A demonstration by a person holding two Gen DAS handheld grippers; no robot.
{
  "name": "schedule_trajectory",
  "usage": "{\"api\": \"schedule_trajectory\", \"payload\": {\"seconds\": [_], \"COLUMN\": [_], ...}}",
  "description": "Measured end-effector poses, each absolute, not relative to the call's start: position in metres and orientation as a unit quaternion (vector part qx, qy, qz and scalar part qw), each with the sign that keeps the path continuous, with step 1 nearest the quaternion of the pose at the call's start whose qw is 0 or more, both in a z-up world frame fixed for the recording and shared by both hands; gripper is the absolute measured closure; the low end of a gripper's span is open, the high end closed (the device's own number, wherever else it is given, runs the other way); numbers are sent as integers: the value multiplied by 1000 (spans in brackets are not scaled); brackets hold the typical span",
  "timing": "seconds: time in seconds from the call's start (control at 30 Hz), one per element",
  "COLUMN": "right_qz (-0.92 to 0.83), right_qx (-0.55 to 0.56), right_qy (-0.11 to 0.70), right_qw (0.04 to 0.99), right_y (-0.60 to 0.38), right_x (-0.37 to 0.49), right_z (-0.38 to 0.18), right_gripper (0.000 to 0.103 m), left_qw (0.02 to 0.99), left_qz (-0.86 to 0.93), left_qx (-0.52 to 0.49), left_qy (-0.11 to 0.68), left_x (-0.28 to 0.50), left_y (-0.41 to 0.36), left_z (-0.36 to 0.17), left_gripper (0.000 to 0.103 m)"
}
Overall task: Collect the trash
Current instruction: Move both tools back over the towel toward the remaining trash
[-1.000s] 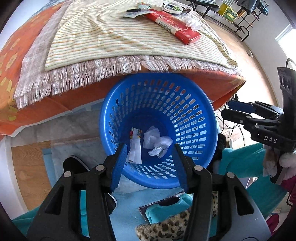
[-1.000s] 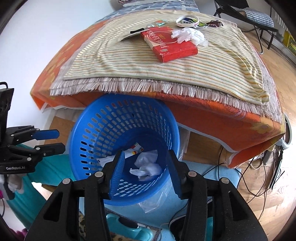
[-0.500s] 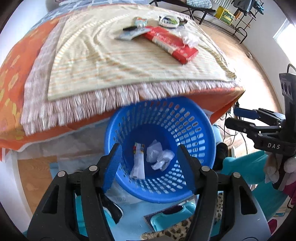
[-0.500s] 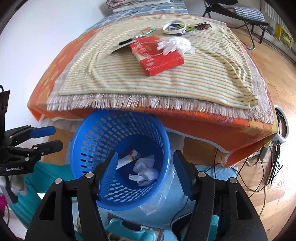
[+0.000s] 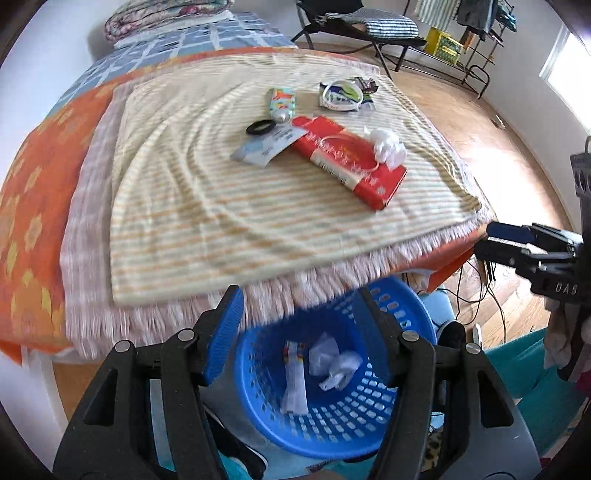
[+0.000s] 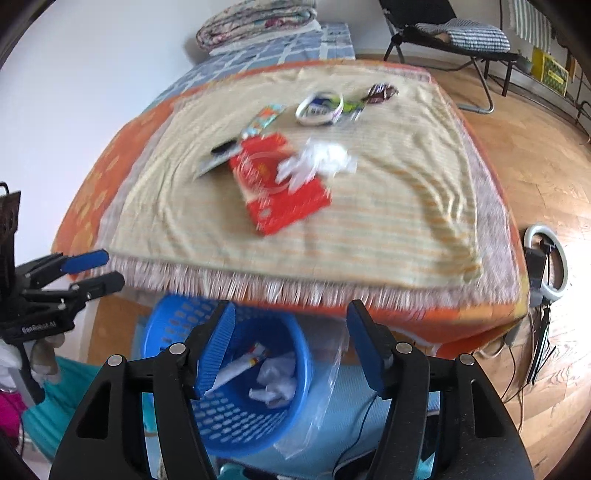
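A blue basket (image 5: 332, 424) (image 6: 229, 417) stands on the floor against the bed, holding crumpled white paper (image 5: 334, 363) (image 6: 275, 380) and a flat wrapper (image 5: 293, 380) (image 6: 240, 365). My left gripper (image 5: 298, 291) (image 6: 110, 267) hangs open above the basket rim, nothing between its pads. My right gripper (image 6: 291, 304) (image 5: 487, 242) is also open and empty over the basket. On the striped blanket (image 5: 221, 192) lie a red box (image 5: 351, 158) (image 6: 280, 184) with a white tissue wad (image 5: 388, 146) (image 6: 317, 162) on it, a colourful tube (image 5: 282, 103), a black ring (image 5: 260, 127), a pale packet (image 5: 267, 147) and a white band (image 5: 340, 96).
A clear plastic bag (image 6: 321, 406) lies beside the basket. Cables and a ring light (image 6: 546, 266) sit on the wood floor at the bed's right corner. A folding chair (image 6: 450, 33) stands behind the bed, a folded quilt (image 6: 258, 18) at its head.
Both grippers have risen and pulled back from the basket, so the bed top now fills both views. Both pairs of jaws stand wider than a second ago.
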State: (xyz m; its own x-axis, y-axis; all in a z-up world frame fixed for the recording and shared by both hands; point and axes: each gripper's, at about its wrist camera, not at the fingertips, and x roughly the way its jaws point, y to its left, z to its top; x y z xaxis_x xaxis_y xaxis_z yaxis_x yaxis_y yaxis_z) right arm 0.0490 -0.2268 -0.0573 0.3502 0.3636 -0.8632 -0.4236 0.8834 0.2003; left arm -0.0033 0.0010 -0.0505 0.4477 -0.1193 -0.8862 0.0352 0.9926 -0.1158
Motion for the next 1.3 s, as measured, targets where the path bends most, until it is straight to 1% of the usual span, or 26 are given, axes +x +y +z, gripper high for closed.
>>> {"api": "schedule_trajectory", "payload": {"seconds": [0.27,0.4,0.77,1.03,1.13,1.2,1.3], "right_qz": [229,227,214,207,208,208,209], "right_qx": [2,19,52,74,81,82,80], "right_qy": [511,513,540,559,565,568,571], "right_qw": [829,828,812,799,794,792,790], "right_y": [-228,-224,-218,-217,-214,-211,-207], "right_x": [97,121,171,195,202,205,209], "right_z": [-47,-48,-73,-88,-93,-95,-98], "right_gripper": [39,38,38,38,38,38,38], "left_qw": [856,857,850,848,844,844,844], "left_qz": [-50,-48,-45,-31,-26,-23,-23], "left_qx": [2,4,23,89,95,101,99], "left_qy": [514,513,524,522,527,527,527], "left_x": [35,56,113,142,149,153,158], "left_y": [-3,3,9,-3,-2,-2,2], "left_z": [-52,-55,-76,-92,-99,-101,-101], "left_gripper": [40,40,40,40,40,48,53]}}
